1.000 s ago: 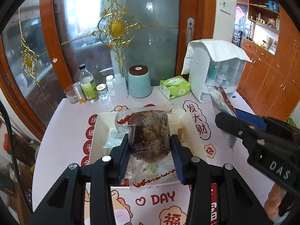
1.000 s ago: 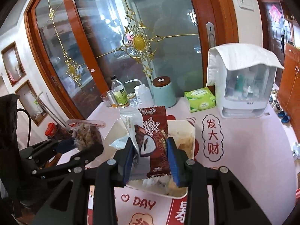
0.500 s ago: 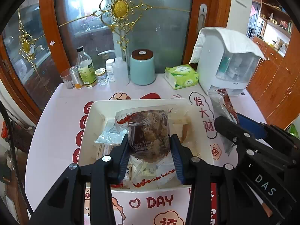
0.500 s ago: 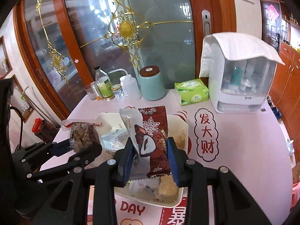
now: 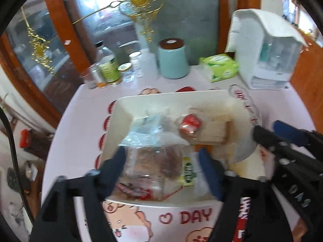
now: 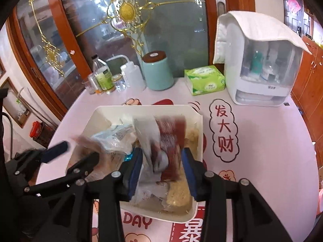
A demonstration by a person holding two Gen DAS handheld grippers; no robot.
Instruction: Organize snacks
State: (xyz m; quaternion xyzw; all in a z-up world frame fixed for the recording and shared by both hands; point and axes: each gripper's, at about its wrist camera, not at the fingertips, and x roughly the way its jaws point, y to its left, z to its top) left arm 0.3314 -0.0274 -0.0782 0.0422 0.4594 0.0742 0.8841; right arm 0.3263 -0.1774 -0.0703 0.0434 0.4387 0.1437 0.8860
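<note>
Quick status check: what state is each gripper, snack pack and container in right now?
left gripper: open above brown snack bag
brown snack bag: released, lying in tray
right gripper: open around dark red packet
dark red packet: blurred, over tray
white tray: holding snacks
teal canister: lidded, upright

light: bright daylight, apparently through glass door (image 5: 125, 16) | blur: heavy motion smear, left view | edges: fisheye-bent, dark corners

The tray (image 6: 105, 119) looks like smooth, matt white plastic. The snack bags (image 6: 169, 137) are glossy film, partly clear. The tablecloth (image 6: 262, 133) is smooth and slightly shiny. Upper right, a white cloth (image 6: 252, 26) covers a plastic box (image 6: 268, 80). The door frame (image 6: 58, 46) is glossy wood.
</note>
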